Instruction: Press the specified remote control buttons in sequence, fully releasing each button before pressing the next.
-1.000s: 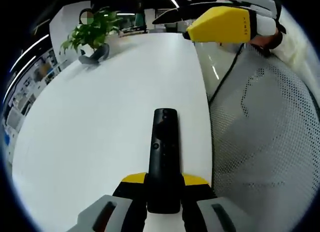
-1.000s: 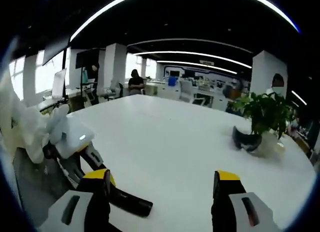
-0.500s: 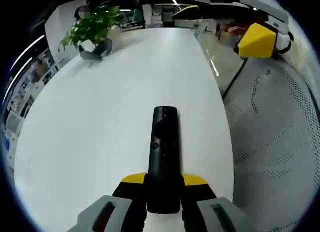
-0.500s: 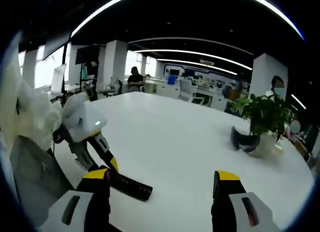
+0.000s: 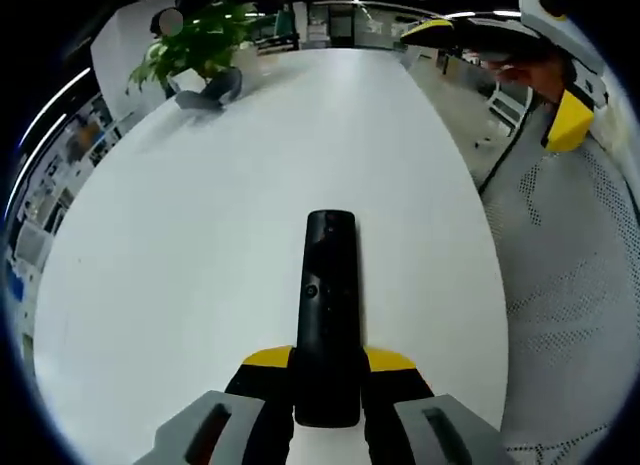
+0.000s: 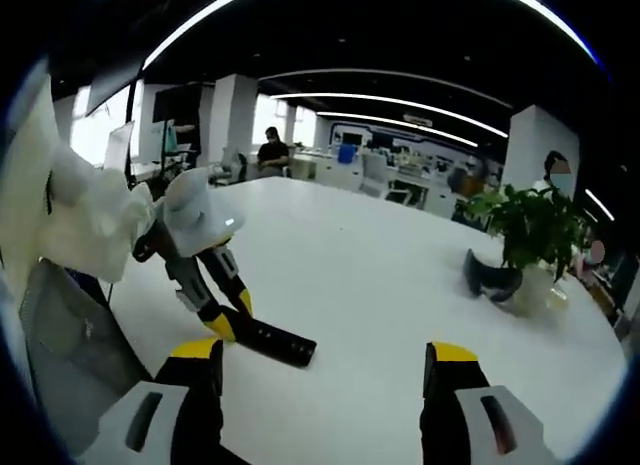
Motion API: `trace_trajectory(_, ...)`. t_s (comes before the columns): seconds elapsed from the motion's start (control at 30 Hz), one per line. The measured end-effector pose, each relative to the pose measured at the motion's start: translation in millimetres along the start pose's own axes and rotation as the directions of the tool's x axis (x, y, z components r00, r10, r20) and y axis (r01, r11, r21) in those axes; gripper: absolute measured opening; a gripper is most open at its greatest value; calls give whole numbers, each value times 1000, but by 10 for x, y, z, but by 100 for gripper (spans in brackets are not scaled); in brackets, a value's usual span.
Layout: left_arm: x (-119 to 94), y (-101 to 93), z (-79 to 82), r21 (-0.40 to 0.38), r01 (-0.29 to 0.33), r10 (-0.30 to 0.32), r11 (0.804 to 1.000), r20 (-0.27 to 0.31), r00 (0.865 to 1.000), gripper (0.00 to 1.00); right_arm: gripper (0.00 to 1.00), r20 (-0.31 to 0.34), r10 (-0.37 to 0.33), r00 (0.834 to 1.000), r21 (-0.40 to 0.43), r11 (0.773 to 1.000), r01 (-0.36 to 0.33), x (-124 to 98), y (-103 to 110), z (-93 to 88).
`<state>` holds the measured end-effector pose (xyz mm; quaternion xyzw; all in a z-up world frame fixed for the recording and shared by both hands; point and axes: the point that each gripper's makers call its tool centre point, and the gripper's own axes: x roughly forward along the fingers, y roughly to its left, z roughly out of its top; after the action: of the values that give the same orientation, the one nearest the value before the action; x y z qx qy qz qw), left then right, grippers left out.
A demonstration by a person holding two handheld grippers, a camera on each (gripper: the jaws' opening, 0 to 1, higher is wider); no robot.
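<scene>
In the left gripper view, a plant (image 5: 205, 45) stands at the far left of the white table (image 5: 200, 235), with a dark object (image 5: 205, 88) lying at its foot. The left gripper (image 5: 327, 370) has its jaws closed on the near end of the black remote (image 5: 329, 295), which points straight away from it over the table, buttons facing up. At the far right, the right gripper (image 5: 570, 120) shows by a yellow tip, held off the table's right edge.

In the right gripper view, a gloved hand (image 6: 90, 210) at the left holds the left gripper (image 6: 225, 320), and the remote (image 6: 275, 340) sticks out from it to the right, just above the table (image 6: 360, 275). The right gripper (image 6: 325, 370) rises from the bottom with its jaws wide apart and nothing between them. The plant (image 6: 530, 230) and the dark object (image 6: 490, 277) stand at the far right of the table.
</scene>
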<state>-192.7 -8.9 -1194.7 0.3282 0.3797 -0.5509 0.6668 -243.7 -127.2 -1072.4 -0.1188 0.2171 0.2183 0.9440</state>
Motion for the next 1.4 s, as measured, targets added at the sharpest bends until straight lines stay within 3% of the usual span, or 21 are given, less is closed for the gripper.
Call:
trace_trajectory(0.4, 9, 292, -6, 1, 5, -5, 1000, -21, 1000, 24, 81, -21, -4, 1000, -8, 1000, 3, 19, -4, -34)
trace_trajectory(0.83, 40, 593, 19, 39, 23, -19, 999, -85, 996, 24, 80, -30, -6, 1000, -10, 1000, 5, 27, -12, -50)
trace_trajectory(1.4, 48, 1108, 30, 86, -27, 38, 996, -129, 991, 24, 79, -55, 5, 998, -28, 1000, -7, 48, 23, -92)
